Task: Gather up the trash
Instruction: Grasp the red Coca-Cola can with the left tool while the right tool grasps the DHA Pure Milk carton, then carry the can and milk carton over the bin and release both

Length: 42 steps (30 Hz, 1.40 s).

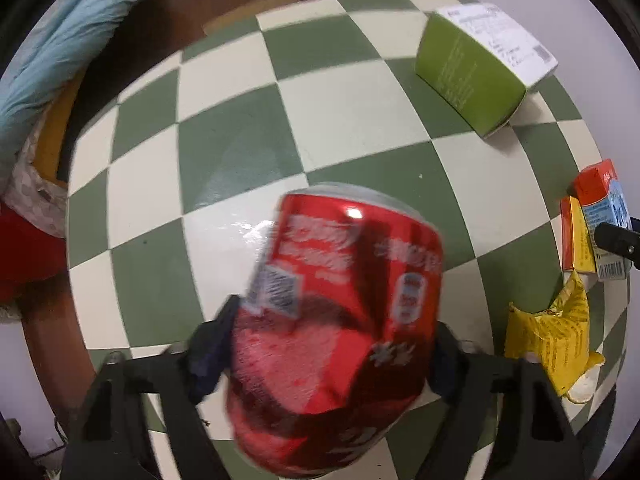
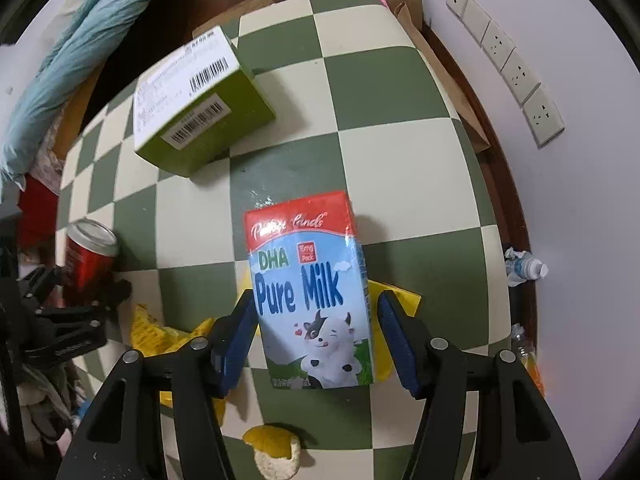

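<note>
On the green-and-cream checkered table (image 2: 400, 168), left gripper (image 1: 332, 344) brackets the crushed red soda can (image 1: 340, 300), pad contact unclear, while right gripper (image 2: 316, 336) clamps the red-and-blue milk carton (image 2: 312, 300) for binning.

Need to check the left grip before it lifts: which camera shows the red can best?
The right wrist view: the red can appears whole and sharp, upright on the checkered table, between the left gripper's fingers. In the left wrist view the can fills the frame, blurred, its base hidden.
</note>
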Motion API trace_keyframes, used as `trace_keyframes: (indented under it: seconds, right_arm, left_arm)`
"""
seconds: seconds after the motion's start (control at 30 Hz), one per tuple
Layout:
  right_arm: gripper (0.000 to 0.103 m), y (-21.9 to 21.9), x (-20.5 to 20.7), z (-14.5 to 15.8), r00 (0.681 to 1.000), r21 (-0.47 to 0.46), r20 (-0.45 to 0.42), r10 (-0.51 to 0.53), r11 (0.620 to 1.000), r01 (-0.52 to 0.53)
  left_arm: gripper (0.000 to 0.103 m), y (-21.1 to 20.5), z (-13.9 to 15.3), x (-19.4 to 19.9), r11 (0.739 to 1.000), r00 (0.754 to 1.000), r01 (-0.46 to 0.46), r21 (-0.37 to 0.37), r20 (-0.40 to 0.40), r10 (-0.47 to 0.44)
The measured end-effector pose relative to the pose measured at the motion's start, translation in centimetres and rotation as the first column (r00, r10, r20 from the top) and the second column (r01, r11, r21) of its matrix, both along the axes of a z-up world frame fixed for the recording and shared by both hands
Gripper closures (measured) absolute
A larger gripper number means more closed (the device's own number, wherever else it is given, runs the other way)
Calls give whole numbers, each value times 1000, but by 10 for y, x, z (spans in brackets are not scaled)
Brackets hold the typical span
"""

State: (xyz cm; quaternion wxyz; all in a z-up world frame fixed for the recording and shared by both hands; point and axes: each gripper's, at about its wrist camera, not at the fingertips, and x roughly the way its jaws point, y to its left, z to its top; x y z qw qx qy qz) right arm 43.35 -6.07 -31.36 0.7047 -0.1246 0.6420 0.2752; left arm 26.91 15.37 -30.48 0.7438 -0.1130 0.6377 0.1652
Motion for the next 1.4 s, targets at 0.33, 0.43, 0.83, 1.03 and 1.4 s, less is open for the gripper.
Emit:
trace_keyframes:
  seconds: [0.33, 0.43, 0.83, 1.03, 1.4]
  right_arm:
    - [49, -4, -32, 38, 994, 37, 108, 7, 999, -11]
    - [49, -5, -47, 59, 991, 77, 135, 3, 997, -13]
    - [49, 45, -175, 151, 980, 303, 161, 117, 939, -162]
    - [49, 103, -254, 168, 960, 377, 141, 241, 884, -277]
    - [49, 241, -366, 74, 894, 307, 5, 449, 850, -428]
  left_arm:
    - [31, -15, 54, -55, 989, 986, -120, 87, 126, 108]
    - [31, -18, 86, -81, 978, 971, -171, 117, 189, 147]
    - [31, 32, 182, -211, 918, 877, -370, 145, 381, 294]
    - [31, 62, 196, -302, 860, 825, -489, 142, 396, 404]
    - [31, 145, 86, -407, 745, 703, -657, -114, 263, 660]
